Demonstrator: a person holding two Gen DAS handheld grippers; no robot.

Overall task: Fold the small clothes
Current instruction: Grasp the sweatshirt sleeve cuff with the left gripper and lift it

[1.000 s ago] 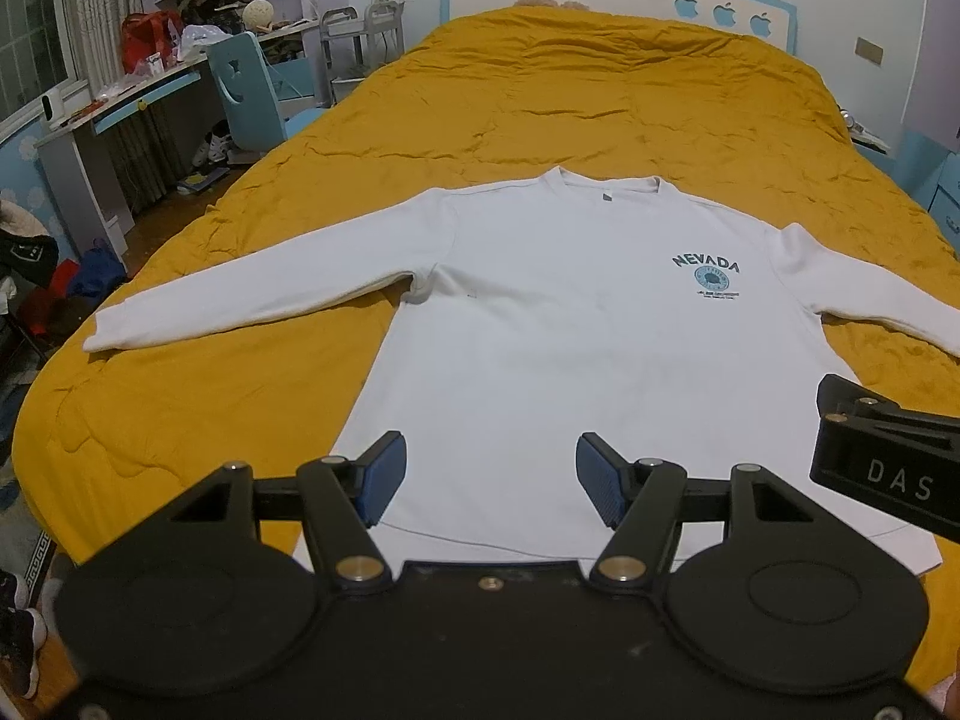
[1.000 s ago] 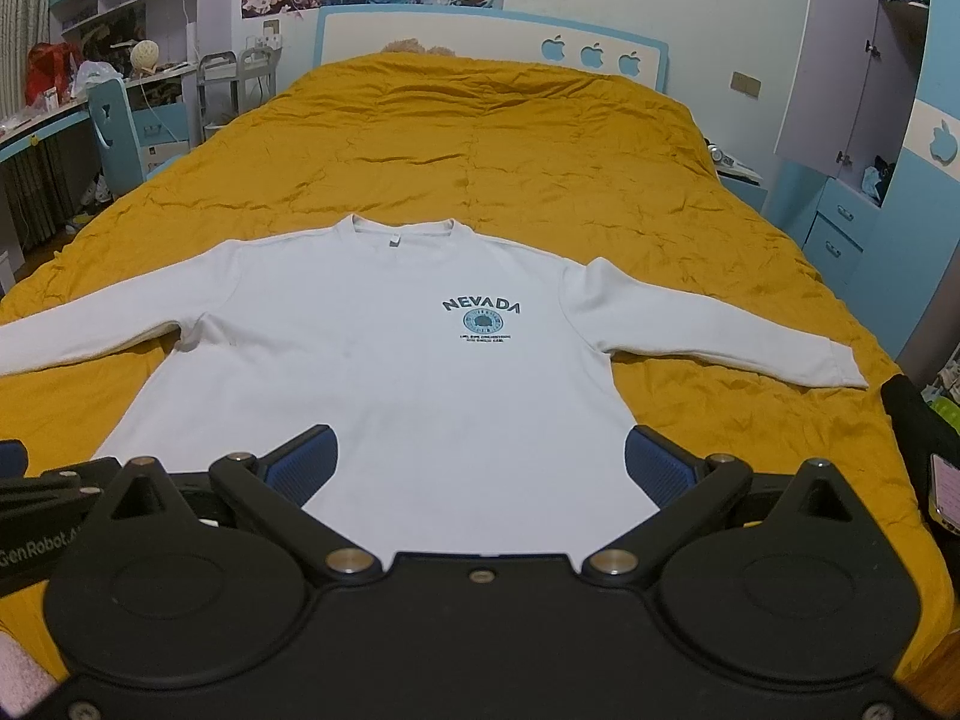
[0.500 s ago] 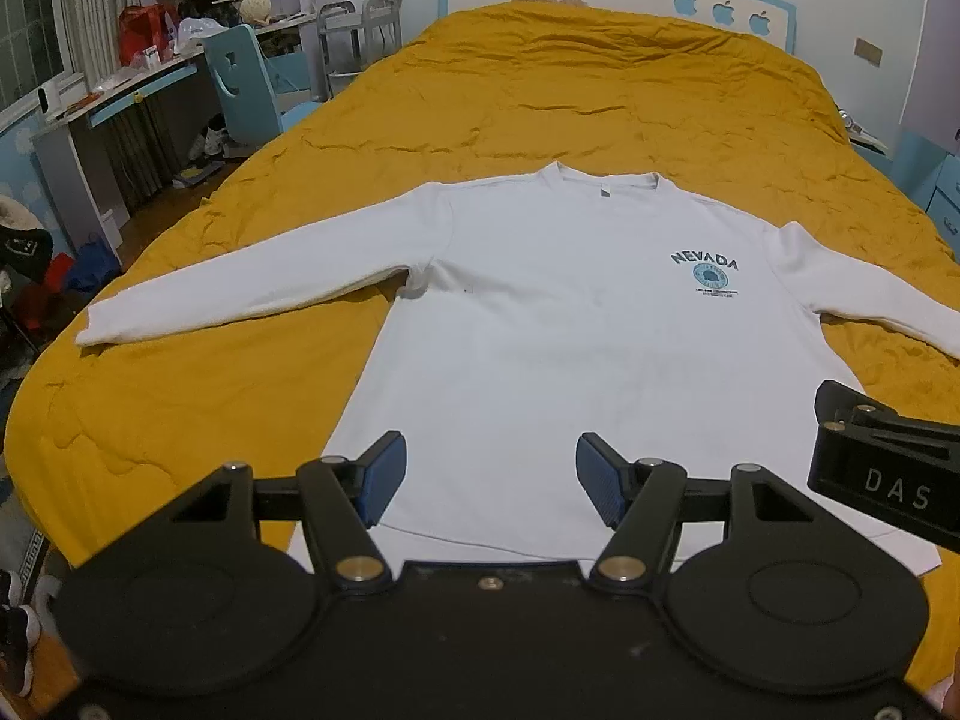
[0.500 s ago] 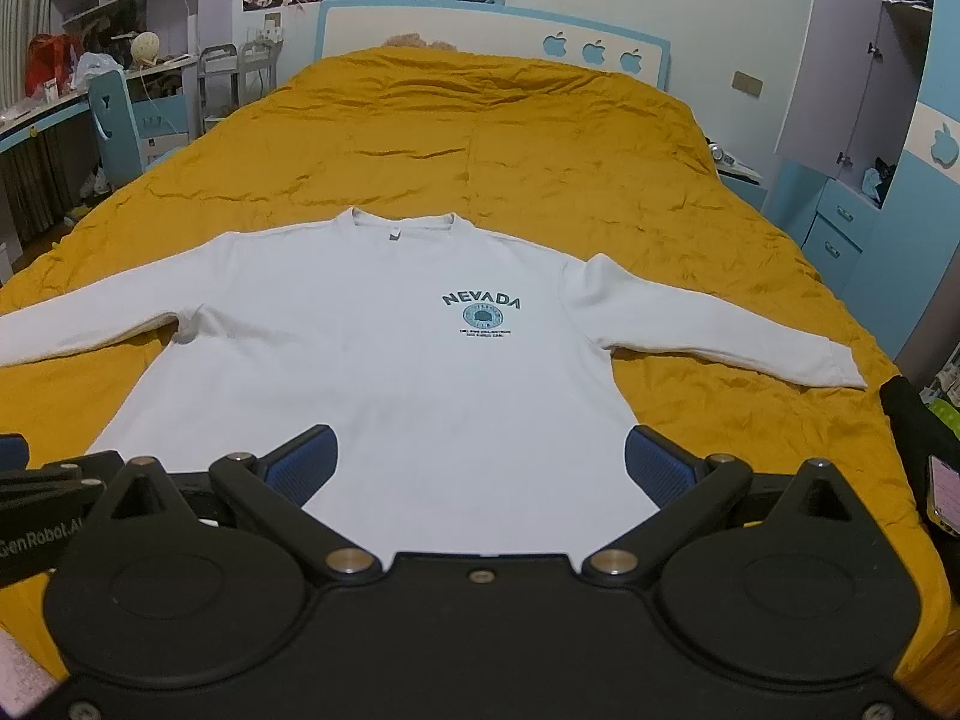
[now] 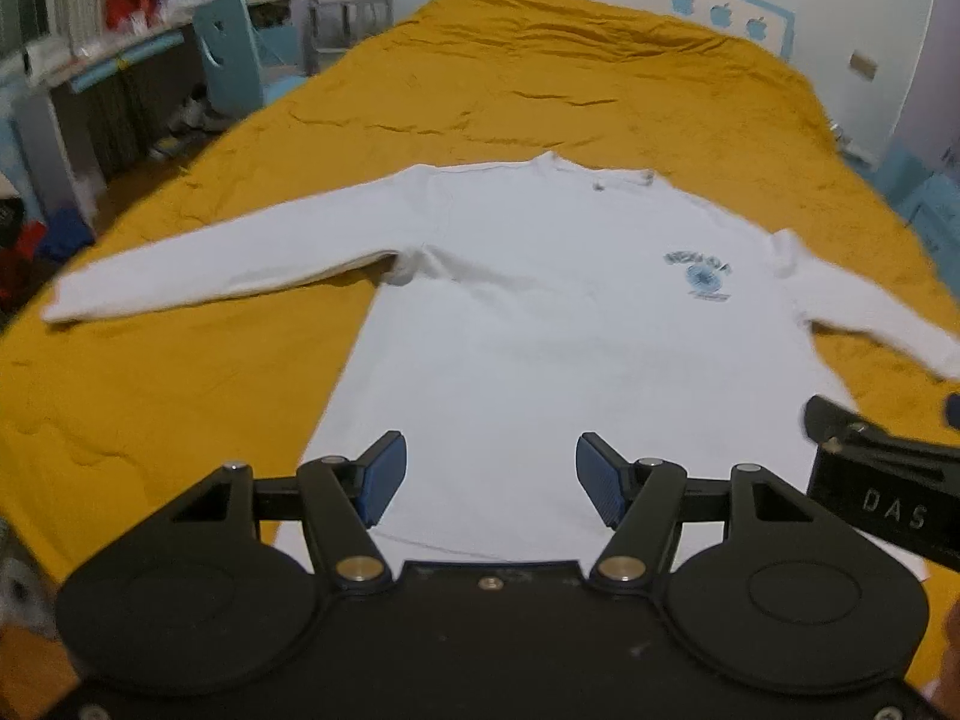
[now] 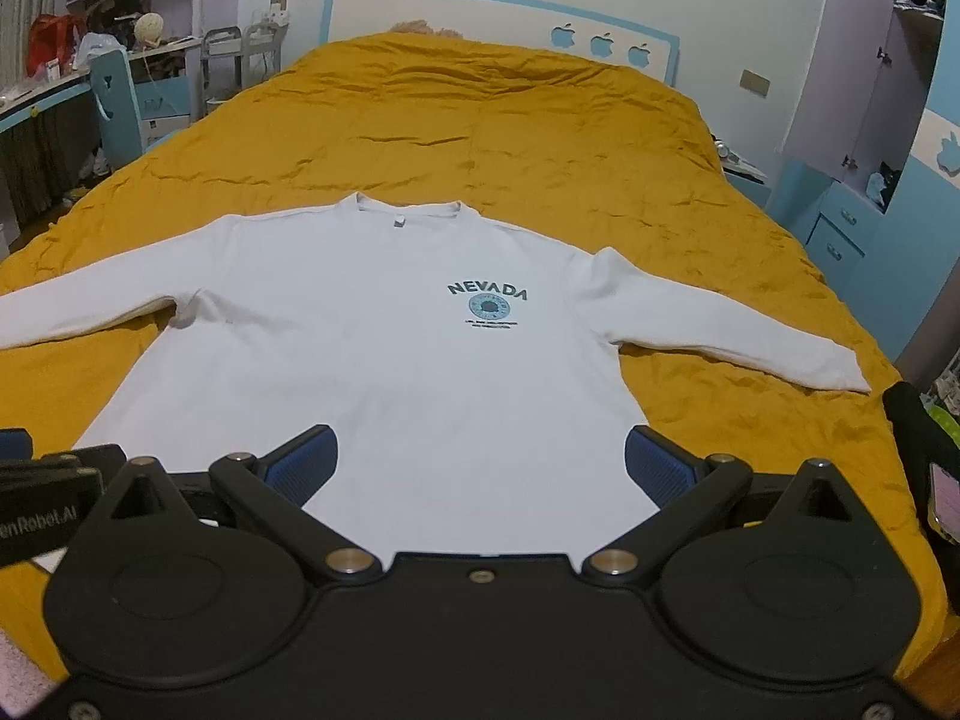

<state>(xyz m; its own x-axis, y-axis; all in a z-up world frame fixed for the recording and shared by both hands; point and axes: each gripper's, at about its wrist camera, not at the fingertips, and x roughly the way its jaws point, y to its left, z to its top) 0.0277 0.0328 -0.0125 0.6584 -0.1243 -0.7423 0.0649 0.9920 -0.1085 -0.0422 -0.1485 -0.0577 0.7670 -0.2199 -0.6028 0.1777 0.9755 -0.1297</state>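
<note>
Sweatshirt (image 6: 384, 348) lies flat on the bed (image 6: 510, 132); left gripper (image 5: 491, 475) and right gripper (image 6: 480, 465) hover near its hem, jaws wide apart, empty.

Both cameras sit at the foot of the bed (image 6: 540, 120), each looking forward over its own black gripper body, which fills the lower frame, toward the headboard (image 6: 498, 18) at the top. Both are near the hem of the white sweatshirt (image 6: 372, 348). The left wrist view, blurred, sits further left, with the right gripper (image 5: 882, 480) at its right edge; the left gripper (image 6: 42, 498) shows lower left in the right wrist view.
</note>
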